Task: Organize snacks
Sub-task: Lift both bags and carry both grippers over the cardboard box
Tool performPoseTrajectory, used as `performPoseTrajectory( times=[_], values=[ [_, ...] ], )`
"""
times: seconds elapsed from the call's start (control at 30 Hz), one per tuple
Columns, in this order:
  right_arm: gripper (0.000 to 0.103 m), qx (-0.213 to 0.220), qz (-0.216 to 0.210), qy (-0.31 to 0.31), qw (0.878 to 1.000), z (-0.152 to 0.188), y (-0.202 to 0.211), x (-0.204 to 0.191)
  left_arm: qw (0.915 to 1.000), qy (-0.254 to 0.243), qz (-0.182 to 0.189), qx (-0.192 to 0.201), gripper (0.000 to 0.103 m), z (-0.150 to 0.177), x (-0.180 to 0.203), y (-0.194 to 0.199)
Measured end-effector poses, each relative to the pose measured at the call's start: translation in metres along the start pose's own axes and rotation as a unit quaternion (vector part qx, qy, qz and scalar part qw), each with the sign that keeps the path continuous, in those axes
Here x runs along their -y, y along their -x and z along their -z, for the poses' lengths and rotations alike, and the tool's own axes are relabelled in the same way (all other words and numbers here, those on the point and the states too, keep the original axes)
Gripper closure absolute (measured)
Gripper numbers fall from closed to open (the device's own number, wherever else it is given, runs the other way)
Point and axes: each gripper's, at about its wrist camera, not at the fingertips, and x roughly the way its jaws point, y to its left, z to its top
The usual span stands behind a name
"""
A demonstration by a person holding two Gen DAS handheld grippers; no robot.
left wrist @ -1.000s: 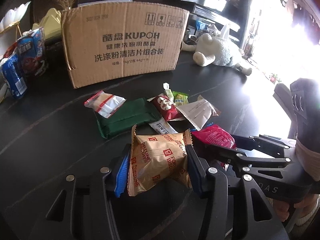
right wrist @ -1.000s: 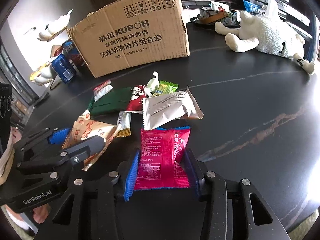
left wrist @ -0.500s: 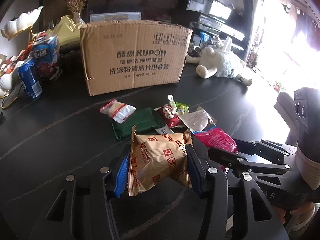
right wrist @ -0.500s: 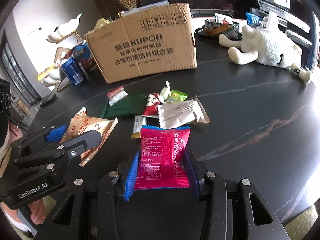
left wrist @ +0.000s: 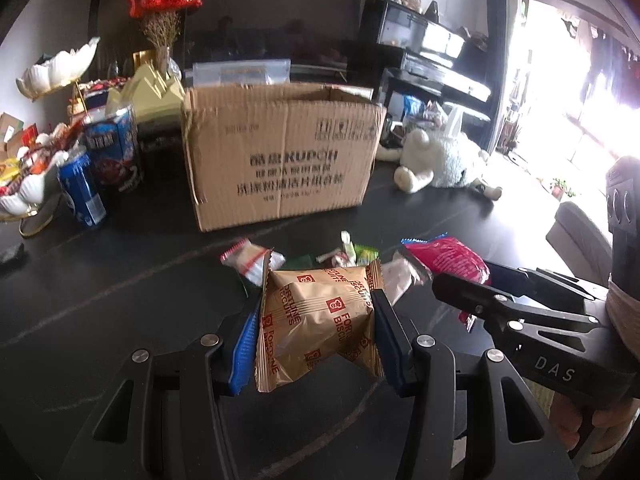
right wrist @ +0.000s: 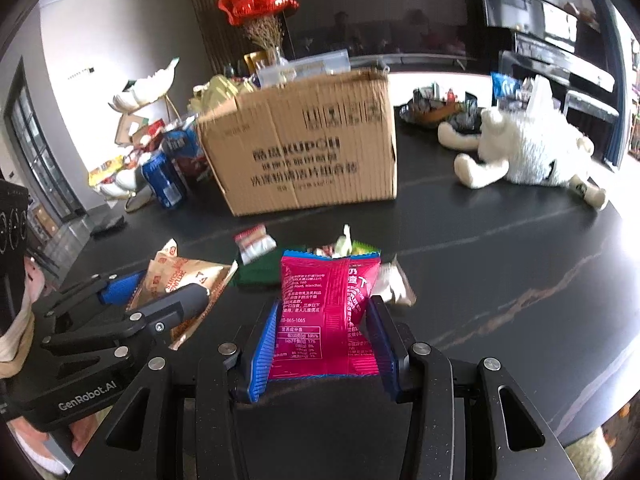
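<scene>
The left gripper (left wrist: 316, 330) clamps a tan Fortune Biscuits packet (left wrist: 318, 322) between its blue pads, lifted above the dark table (left wrist: 100, 280). Just to its right, the right gripper (right wrist: 324, 342) pinches a pink snack packet (right wrist: 326, 312) upright. The other loose snacks (right wrist: 256, 244) lie on the table just beyond both, with the open cardboard box (left wrist: 280, 160) standing farther back.

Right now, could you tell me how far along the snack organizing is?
Early. Nothing shows as already sorted; the cardboard box's inside is hidden. In hand: the left gripper clamps a tan biscuit packet, and the right gripper clamps a pink packet, both lifted toward the box. Left: several small packets on the black table.
</scene>
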Motion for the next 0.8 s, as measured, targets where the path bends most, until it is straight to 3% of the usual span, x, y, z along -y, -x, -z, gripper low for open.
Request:
performPoseTrajectory(
  times=[0.8],
  values=[
    [0.058,0.081,-0.024,0.015,0.996,-0.098,0.028,-0.028,0.9964,-0.013,-0.036,0.076,0.052,-0.093,-0.016,0.053]
  ],
)
